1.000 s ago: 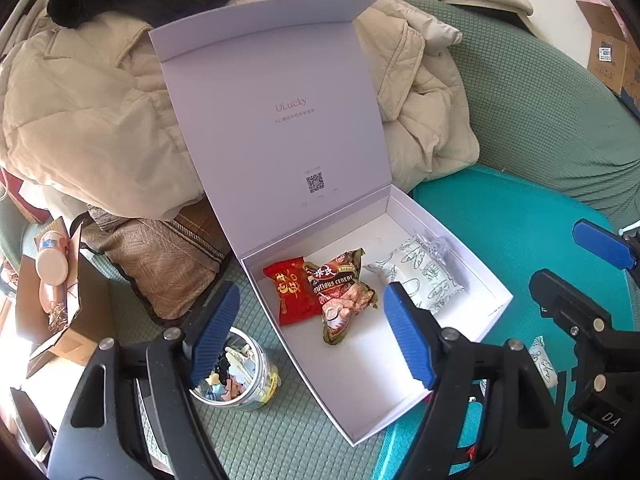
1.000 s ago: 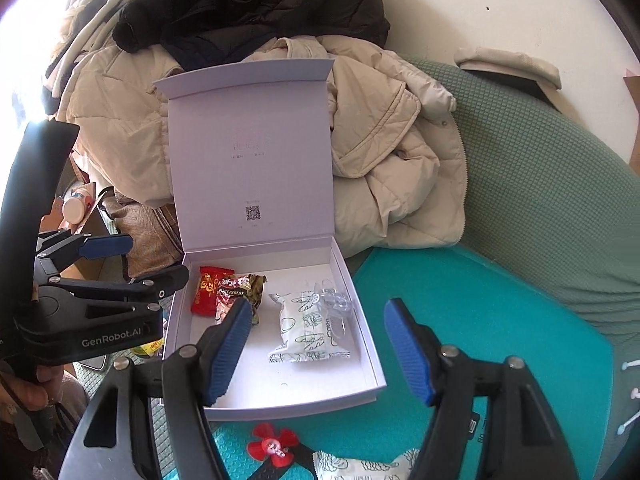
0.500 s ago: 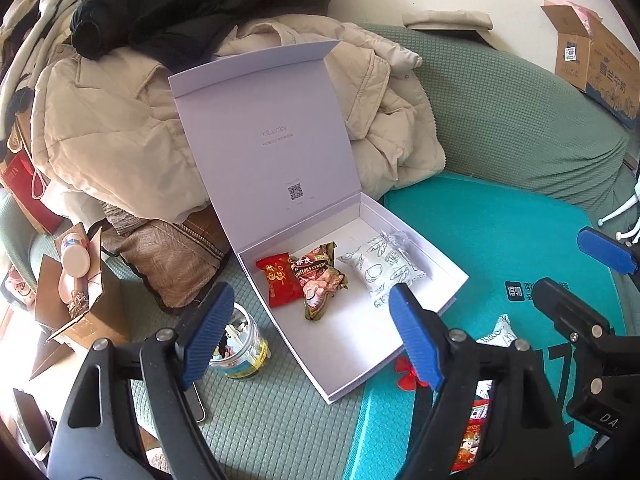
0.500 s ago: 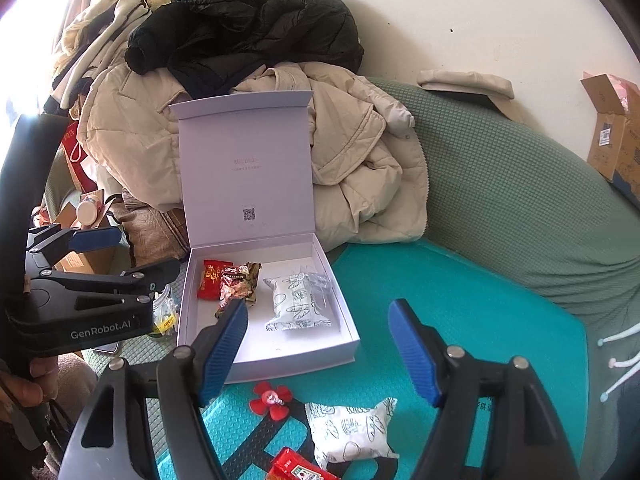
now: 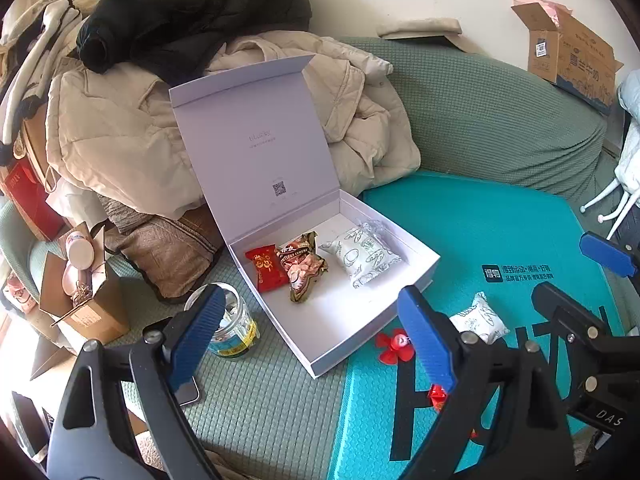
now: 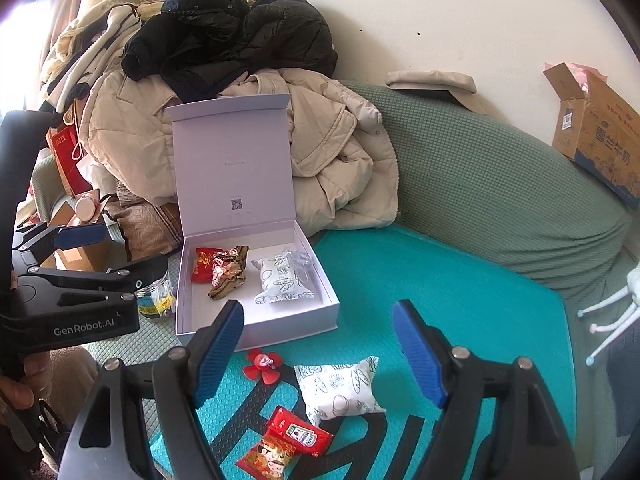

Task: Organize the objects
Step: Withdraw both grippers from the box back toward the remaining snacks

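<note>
White box [image 6: 256, 320] lid open, QR code inside; left tongs [image 6: 84, 252] marked GenRobot.AI, both tongs agape, empty

Light: bright daylight from the left of the white box [image 6: 256, 280], blown out at the left edge.
Shadows: soft, falling inside the box.
Focus: sharp at centre.
Edges: strong fisheye bending, black vignette corners.
</note>
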`<state>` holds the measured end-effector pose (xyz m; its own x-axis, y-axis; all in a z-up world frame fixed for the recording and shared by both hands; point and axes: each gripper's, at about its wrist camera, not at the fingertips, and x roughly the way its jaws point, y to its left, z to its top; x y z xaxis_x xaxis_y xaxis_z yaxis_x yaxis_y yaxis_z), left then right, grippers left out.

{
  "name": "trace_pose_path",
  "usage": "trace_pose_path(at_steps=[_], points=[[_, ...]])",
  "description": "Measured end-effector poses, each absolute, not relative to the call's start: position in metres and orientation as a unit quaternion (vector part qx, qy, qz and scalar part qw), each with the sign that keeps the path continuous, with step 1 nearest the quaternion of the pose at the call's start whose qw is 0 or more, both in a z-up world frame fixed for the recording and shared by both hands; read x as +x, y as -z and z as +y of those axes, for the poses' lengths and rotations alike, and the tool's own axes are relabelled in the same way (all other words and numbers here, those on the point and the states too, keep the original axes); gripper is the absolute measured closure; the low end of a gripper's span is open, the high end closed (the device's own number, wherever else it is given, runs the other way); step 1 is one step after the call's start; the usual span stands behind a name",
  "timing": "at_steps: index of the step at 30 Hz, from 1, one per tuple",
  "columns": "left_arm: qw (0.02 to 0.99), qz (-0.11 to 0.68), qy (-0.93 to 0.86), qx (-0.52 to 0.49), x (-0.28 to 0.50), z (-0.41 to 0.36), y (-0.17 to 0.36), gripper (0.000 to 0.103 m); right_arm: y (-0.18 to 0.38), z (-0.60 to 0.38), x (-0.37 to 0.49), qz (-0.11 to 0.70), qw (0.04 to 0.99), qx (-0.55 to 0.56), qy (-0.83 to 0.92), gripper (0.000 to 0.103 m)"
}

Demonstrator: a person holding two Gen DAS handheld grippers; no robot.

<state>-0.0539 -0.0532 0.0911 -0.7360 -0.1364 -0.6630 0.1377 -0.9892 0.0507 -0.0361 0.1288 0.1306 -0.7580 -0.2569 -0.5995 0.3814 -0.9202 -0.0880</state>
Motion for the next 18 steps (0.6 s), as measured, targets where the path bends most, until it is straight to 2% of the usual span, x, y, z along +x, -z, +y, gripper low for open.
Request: trace_pose_path(at_steps=[8, 18], points=[[0.062, -0.006, 0.936, 0.347, -0.038, -0.045, -0.091, 0.010, -0.127, 0.142, -0.017, 0.085, 0.145, 0.305, 0.937, 0.017], [0.051, -0.015, 0.933, 0.355, -0.024, -0.034, -0.073, 0.010, -0.112, 0.158, -0.002, 0.068, 0.119, 0.321, 0.937, 0.015]])
